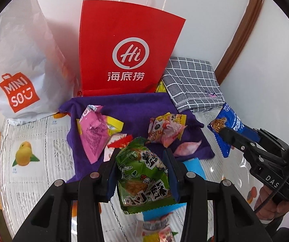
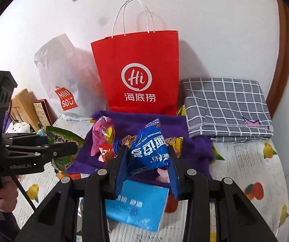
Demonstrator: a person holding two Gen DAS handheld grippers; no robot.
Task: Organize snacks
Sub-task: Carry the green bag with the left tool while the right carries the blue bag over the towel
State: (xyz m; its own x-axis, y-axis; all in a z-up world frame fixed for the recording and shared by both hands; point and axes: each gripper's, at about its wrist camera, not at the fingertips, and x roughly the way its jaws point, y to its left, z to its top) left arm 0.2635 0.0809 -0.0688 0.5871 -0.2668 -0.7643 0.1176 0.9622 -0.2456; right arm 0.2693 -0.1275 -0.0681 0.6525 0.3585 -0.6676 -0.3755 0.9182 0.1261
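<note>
My left gripper [image 1: 142,153] is shut on a green snack packet [image 1: 143,179], held above the table; the same gripper [image 2: 71,147] with its green packet [image 2: 63,139] shows at the left of the right wrist view. My right gripper [image 2: 147,151] is shut on a blue cookie packet [image 2: 150,149], also seen at the right of the left wrist view as the blue packet [image 1: 225,127]. Behind them a red paper bag [image 1: 128,52] [image 2: 140,74] stands upright. Several loose snacks, among them a pink packet [image 1: 93,135] and a yellow-pink one [image 1: 166,130], lie on a purple cloth [image 1: 128,106].
A white Miniso bag [image 1: 17,66] leans left of the red bag. A folded grey checked cloth [image 2: 227,109] lies at the right. A light blue packet [image 2: 138,205] rests on the fruit-print tablecloth [image 2: 251,173]. A wall stands close behind. A hand [image 2: 1,197] holds the left gripper's handle.
</note>
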